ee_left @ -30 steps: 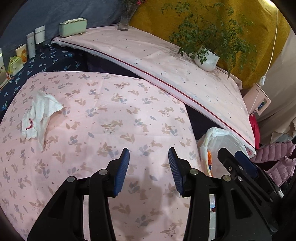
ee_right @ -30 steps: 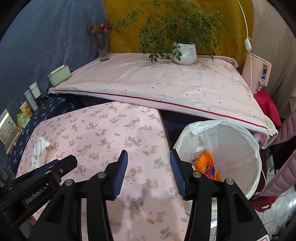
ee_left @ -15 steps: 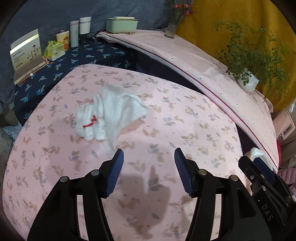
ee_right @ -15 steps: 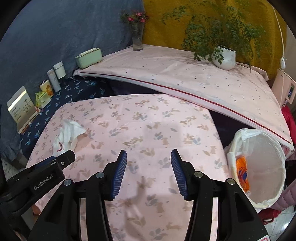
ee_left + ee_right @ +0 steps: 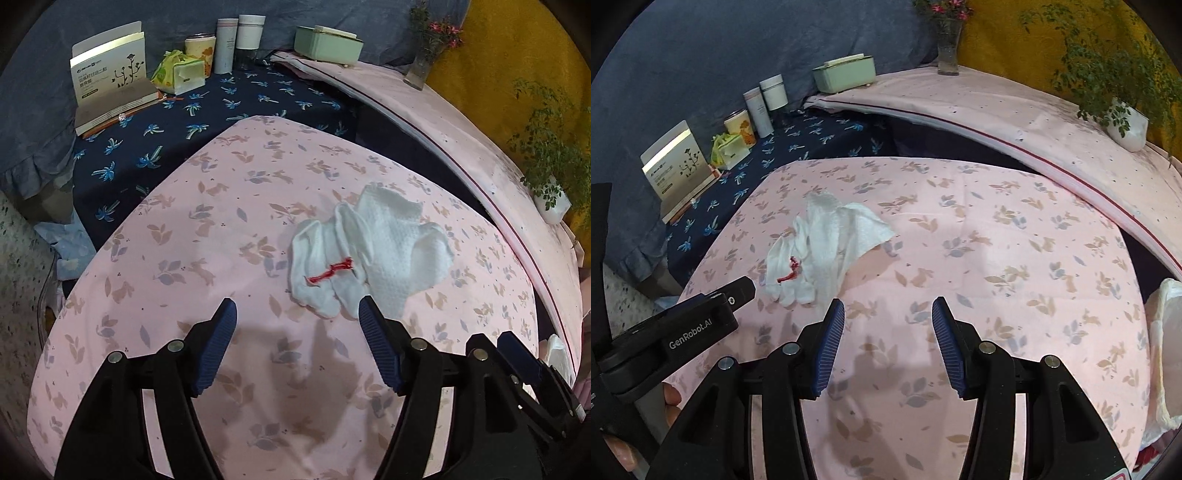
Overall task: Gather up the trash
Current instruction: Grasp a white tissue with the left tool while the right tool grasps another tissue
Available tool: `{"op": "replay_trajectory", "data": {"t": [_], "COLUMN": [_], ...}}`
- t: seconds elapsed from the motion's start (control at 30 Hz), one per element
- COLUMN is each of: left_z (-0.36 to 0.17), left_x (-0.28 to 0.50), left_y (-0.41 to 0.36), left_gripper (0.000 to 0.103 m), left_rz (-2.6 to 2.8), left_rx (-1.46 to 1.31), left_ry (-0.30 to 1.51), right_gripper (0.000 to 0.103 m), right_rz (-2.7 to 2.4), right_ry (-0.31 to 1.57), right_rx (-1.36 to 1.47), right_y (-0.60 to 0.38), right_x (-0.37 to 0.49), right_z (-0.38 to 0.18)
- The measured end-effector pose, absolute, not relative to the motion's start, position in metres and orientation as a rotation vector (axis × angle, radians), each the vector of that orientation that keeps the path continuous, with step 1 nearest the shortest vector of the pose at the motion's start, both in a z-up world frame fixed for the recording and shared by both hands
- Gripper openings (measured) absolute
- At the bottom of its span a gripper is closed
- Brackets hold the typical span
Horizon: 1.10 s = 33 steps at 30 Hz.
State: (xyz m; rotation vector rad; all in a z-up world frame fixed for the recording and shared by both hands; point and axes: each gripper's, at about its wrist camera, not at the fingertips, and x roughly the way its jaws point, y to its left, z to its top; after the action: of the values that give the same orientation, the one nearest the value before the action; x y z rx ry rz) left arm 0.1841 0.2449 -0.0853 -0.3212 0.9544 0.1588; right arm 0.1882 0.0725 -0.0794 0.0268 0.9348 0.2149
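Note:
A crumpled white tissue (image 5: pixel 373 254) with a red thread on it lies on the pink leaf-print table (image 5: pixel 221 236). My left gripper (image 5: pixel 297 314) is open and empty, just short of the tissue, its right finger near the tissue's edge. In the right wrist view the tissue (image 5: pixel 827 240) lies at the left of the table. My right gripper (image 5: pixel 888 314) is open and empty over the table's middle, to the right of the tissue. The rim of a white-lined trash bin (image 5: pixel 1163 350) shows at the right edge.
A side table with a dark blue palm-print cloth (image 5: pixel 207 107) holds a booklet (image 5: pixel 110 74), a tissue pack, cups and tubes. A higher pink-covered shelf (image 5: pixel 1015 110) holds a green box (image 5: pixel 846 72), a flower vase and a potted plant (image 5: pixel 1126 122).
Both grippers have swung left, away from the trash bin and toward the tissue. The tissue now lies close in front of my left gripper. Both stay open.

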Motion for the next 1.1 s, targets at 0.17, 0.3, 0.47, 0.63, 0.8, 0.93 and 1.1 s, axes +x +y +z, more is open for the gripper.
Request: {"op": "replay_trajectory", "data": {"t": [0.17, 0.3, 0.47, 0.63, 0.8, 0.93, 1.1], "left_z": [-0.094, -0.099, -0.106, -0.114, -0.123, -0.132, -0.14], "left_x": [0.193, 0.203, 0.216, 0.225, 0.237, 0.248, 0.253], "left_y": [0.266, 0.274, 0.278, 0.27, 0.251, 0.234, 0.218], "left_gripper": [0.073, 0.074, 0.074, 0.074, 0.076, 0.076, 0.055], "left_rz": [0.17, 0.164, 0.149, 0.118, 0.068, 0.051, 0.047], "left_rx": [-0.346, -0.361, -0.39, -0.397, -0.4, -0.393, -0.354], "left_ry": [0.956, 0.956, 0.962, 0.976, 0.999, 1.021, 1.035], "right_gripper": [0.049, 0.049, 0.048, 0.005, 0.002, 0.002, 0.002], "right_rz": [0.239, 0.256, 0.262, 0.259, 0.199, 0.162, 0.146], "right_ry": [0.966, 0.988, 1.0, 1.027, 1.006, 1.0, 1.01], "right_rx": [0.039, 0.068, 0.091, 0.111, 0.155, 0.168, 0.173], "right_y": [0.095, 0.106, 0.115, 0.108, 0.078, 0.057, 0.041], "right_x": [0.207, 0.223, 0.238, 0.247, 0.239, 0.237, 0.233], "right_z": [-0.098, -0.111, -0.125, -0.137, -0.134, -0.132, -0.134]}}
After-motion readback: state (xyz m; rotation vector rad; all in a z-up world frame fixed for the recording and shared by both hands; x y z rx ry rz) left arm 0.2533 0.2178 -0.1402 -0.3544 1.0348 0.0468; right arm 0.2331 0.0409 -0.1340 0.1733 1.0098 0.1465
